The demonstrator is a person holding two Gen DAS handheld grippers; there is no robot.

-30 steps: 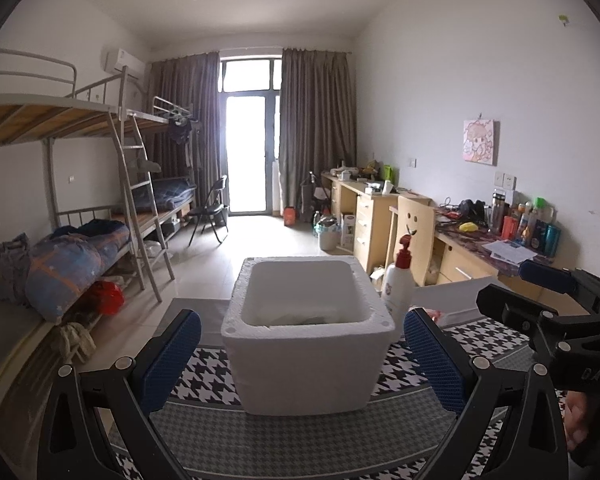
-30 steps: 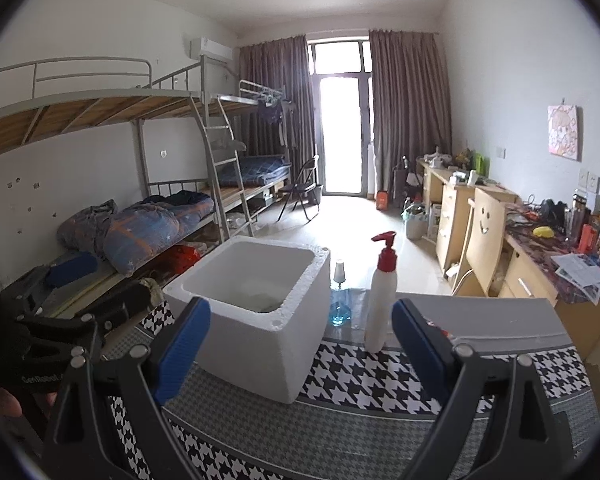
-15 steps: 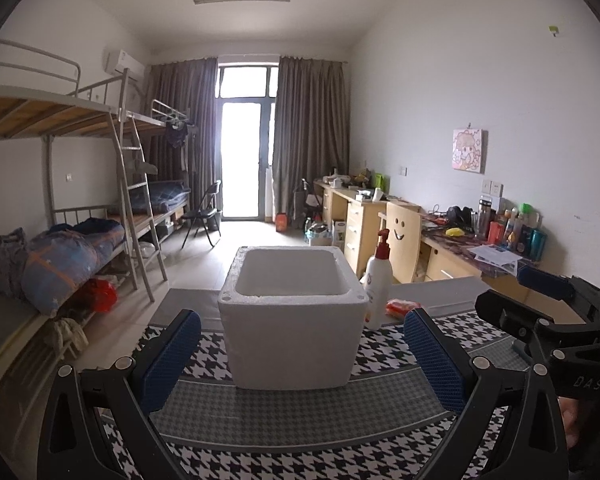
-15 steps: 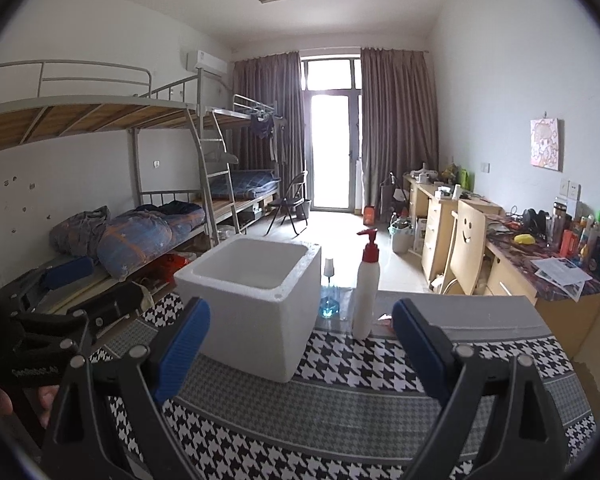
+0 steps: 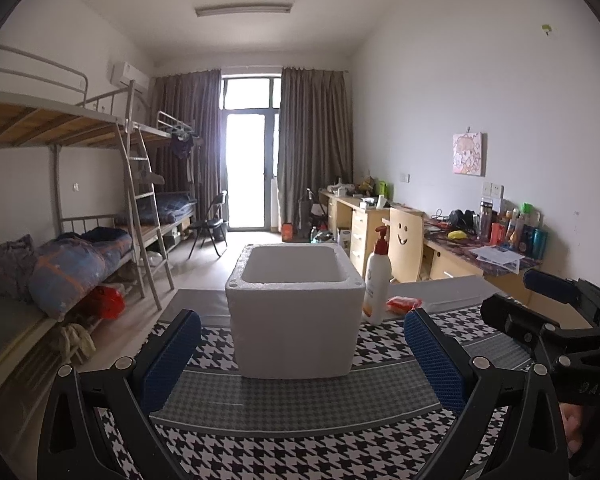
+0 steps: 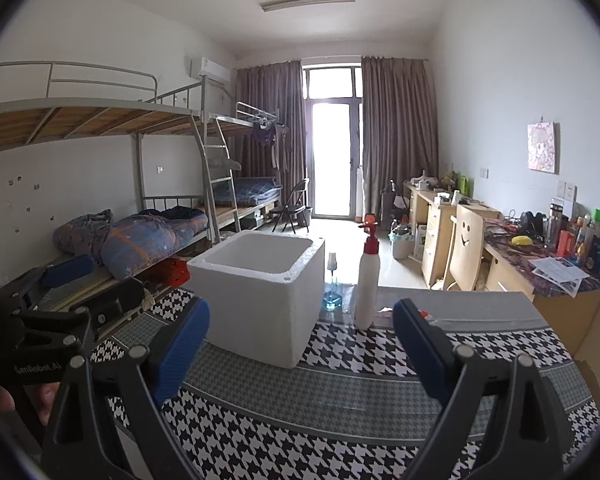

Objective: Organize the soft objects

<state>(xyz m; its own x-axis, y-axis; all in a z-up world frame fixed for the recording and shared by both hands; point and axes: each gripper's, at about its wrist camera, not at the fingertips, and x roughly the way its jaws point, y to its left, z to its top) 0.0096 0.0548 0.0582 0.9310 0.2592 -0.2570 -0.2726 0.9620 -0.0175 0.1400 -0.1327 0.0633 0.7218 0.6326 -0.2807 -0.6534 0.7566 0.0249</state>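
A white foam box [image 5: 295, 312] stands open-topped on the houndstooth tablecloth [image 5: 284, 452]; its inside is hidden from here. The same foam box [image 6: 260, 300] sits left of centre in the right wrist view. My left gripper [image 5: 301, 364] is open and empty, held back from the box's near wall. My right gripper [image 6: 301, 354] is open too, nothing between its blue pads, to the right of the box. A small orange-red soft item [image 5: 403, 303] lies behind the box beside a pump bottle [image 5: 377, 280].
A white pump bottle [image 6: 367, 280] and a small blue glass bottle [image 6: 332, 290] stand behind the box. Bunk beds [image 5: 60, 264] line the left, desks [image 5: 475, 248] the right. The other gripper shows at each view's edge [image 5: 559, 320].
Both grippers have drawn back and lowered from the box; it now looks smaller and its inside no longer shows. Both stay open.
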